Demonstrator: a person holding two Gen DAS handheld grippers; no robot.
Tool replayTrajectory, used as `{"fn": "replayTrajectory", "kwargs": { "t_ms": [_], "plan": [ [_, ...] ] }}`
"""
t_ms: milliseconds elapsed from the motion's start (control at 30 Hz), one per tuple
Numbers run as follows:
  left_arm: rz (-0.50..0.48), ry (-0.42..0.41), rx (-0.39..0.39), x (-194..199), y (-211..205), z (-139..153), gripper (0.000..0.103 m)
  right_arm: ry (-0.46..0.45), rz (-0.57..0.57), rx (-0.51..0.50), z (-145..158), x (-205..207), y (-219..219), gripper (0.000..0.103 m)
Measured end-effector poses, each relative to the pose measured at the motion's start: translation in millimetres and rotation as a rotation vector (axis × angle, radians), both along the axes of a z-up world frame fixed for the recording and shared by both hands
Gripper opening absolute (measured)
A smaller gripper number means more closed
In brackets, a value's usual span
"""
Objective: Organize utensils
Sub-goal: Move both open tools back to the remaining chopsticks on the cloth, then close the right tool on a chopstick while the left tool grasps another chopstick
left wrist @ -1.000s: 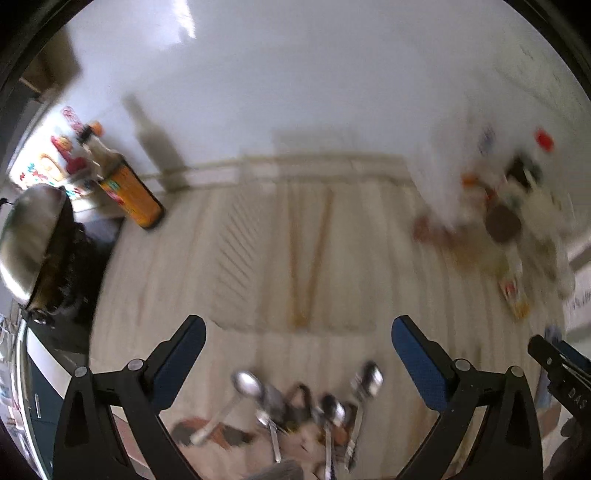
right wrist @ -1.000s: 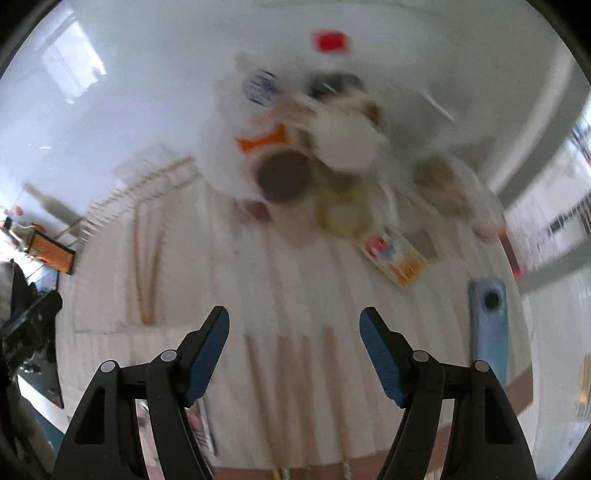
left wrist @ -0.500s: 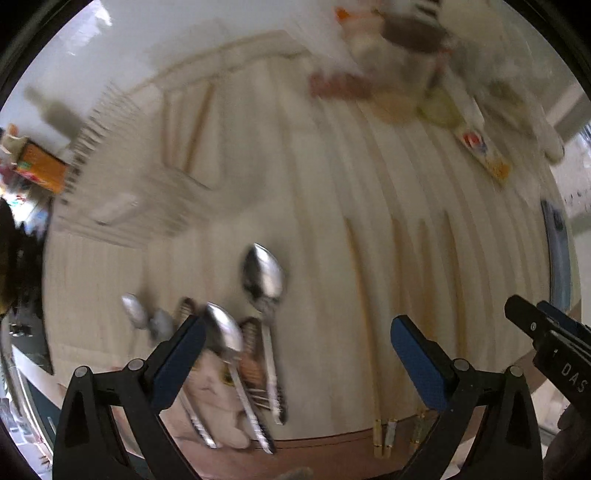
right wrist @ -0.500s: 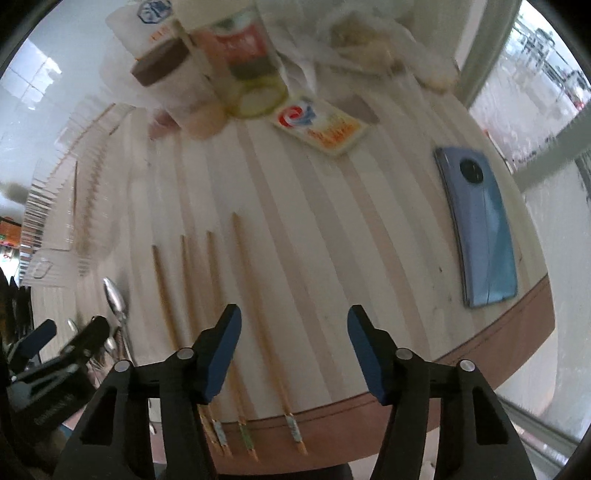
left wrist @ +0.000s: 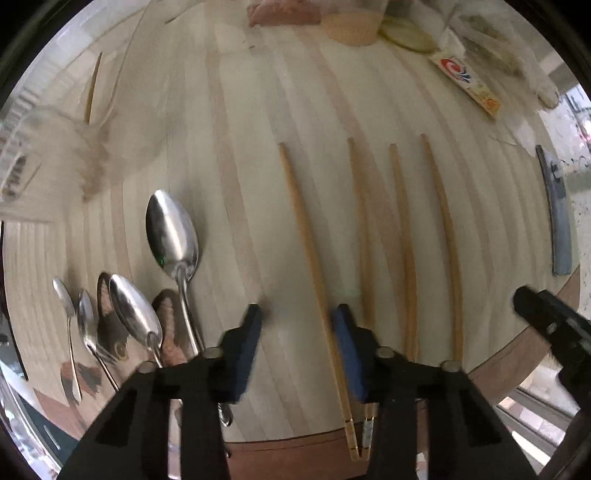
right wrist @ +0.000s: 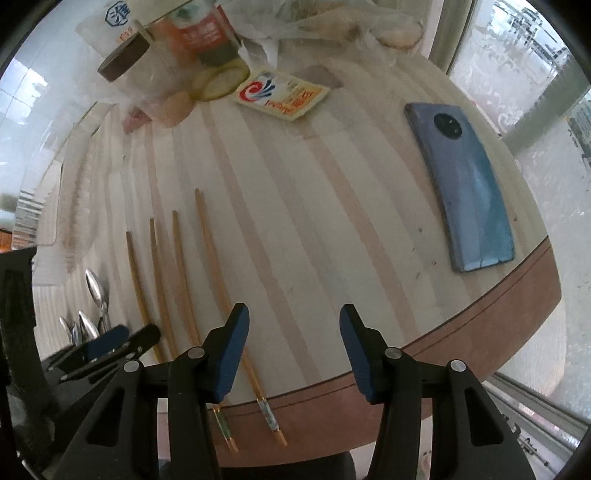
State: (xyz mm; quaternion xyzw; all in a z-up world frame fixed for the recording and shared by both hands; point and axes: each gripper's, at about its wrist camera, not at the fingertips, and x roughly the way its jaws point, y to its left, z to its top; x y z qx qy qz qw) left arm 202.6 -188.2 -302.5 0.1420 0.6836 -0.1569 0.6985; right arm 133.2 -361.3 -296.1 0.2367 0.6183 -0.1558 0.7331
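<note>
spoons [left wrist: 173, 236] bunched far left of table [left wrist: 240, 110], handles crossing, so grabbing one probably drags the others. left gripper [left wrist: 297, 332] half apart, empty, right pad beside leftmost of four chopsticks [left wrist: 314, 266]; thin, could roll off edge. right gripper [right wrist: 291, 332] wide apart, empty. phone [right wrist: 469, 184] near right edge, easy to bump.

A pale striped wooden table [right wrist: 332, 229] with a brown front edge carries four wooden chopsticks [left wrist: 402, 236] lying side by side, their decorated ends overhanging the edge. Metal spoons [left wrist: 171, 232] lie to their left, a blue phone [right wrist: 465, 184] to the right, and a printed packet [right wrist: 282, 94] and jars [right wrist: 207, 33] at the back.
</note>
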Motion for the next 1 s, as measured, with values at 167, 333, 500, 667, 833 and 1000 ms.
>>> {"fn": "replayTrajectory", "kwargs": {
  "t_ms": [167,333,500,667,833,1000],
  "plan": [
    [0.011,-0.002,0.017,-3,7,1,0.004,0.035,0.065,0.039,-14,3,21,0.05],
    [0.066,0.025,0.022,-10,30,1,0.004,0.06,0.16,-0.005,-29,12,50,0.041],
    [0.074,0.024,0.022,-17,38,2,0.005,0.096,0.239,-0.129,-32,15,70,0.008],
    [0.08,0.036,0.014,-12,37,0,0.005,0.138,0.26,-0.144,-32,2,65,0.008],
    [0.075,0.047,0.016,-1,42,1,0.005,0.158,0.27,-0.141,-33,-6,65,0.008],
    [0.072,0.061,0.015,5,44,0,0.005,0.169,0.276,-0.132,-34,-3,67,0.008]
  ]
}}
